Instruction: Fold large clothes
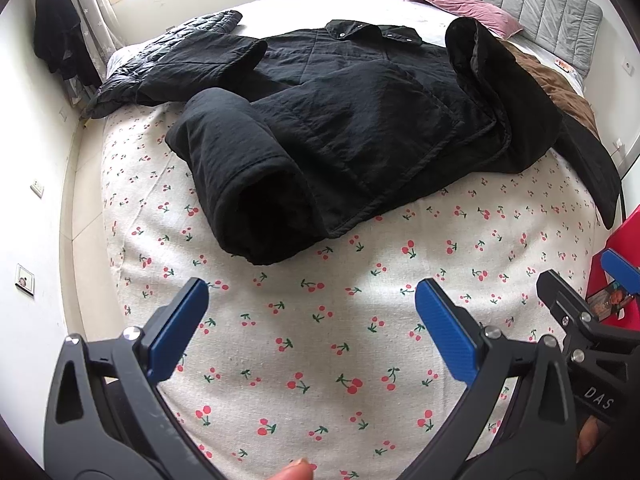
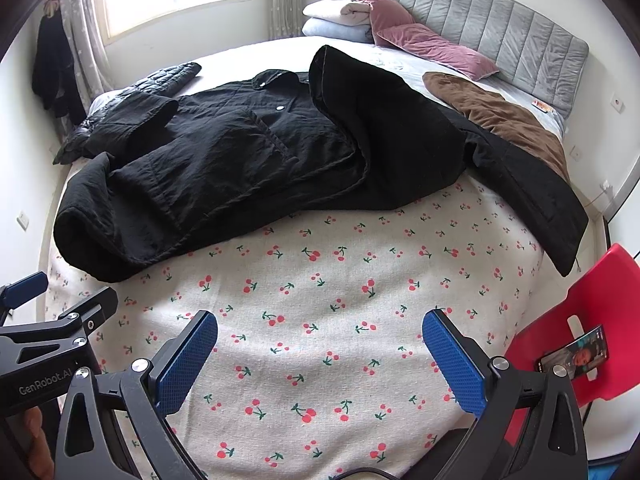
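A large black quilted jacket (image 1: 352,120) (image 2: 248,148) lies on the cherry-print bedsheet (image 1: 320,320) (image 2: 320,300), collar toward the headboard. One sleeve (image 1: 248,184) is folded in at the near left, and the right side (image 2: 392,120) is flipped over, with a panel hanging off the bed's right edge. My left gripper (image 1: 312,312) hovers open above the sheet, short of the jacket's hem. My right gripper (image 2: 320,344) is open too, beside it, holding nothing. Each gripper shows at the edge of the other's view.
A dark puffer jacket (image 1: 160,56) lies at the far left of the bed and a brown garment (image 2: 504,116) at the far right. Pink pillows (image 2: 424,44) and folded bedding lean on the grey headboard. A red chair (image 2: 580,320) with a phone (image 2: 576,352) stands at the right.
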Demonstrator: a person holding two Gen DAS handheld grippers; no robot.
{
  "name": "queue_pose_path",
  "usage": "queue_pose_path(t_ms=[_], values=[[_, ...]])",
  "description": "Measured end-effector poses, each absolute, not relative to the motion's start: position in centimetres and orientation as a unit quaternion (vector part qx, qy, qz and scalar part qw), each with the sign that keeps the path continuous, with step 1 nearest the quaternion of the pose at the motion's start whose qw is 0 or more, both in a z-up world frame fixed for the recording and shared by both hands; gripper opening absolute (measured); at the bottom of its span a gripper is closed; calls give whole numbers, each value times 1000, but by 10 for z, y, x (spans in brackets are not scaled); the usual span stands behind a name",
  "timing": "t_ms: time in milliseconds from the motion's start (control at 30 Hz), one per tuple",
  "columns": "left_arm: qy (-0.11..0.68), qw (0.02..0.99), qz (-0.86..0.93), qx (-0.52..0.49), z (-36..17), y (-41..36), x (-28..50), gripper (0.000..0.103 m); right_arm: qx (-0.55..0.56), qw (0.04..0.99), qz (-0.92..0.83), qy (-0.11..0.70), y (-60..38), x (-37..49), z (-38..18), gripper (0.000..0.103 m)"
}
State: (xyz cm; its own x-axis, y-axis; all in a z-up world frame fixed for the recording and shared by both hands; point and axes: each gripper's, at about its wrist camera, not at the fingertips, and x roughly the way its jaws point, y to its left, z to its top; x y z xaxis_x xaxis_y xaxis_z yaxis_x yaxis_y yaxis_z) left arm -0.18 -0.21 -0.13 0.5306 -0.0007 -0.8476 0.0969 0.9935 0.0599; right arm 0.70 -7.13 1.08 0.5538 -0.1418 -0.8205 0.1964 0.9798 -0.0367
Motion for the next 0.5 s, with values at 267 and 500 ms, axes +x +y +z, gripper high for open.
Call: queue_pose_path(t_ms=[267,500], values=[[486,872,-27,48,-3,-1,-1,103,29,881,-97,462,-71,7,11,103],[485,873,-26,48,-4,-1,0,103,30,881,-97,463,-72,6,12,103]])
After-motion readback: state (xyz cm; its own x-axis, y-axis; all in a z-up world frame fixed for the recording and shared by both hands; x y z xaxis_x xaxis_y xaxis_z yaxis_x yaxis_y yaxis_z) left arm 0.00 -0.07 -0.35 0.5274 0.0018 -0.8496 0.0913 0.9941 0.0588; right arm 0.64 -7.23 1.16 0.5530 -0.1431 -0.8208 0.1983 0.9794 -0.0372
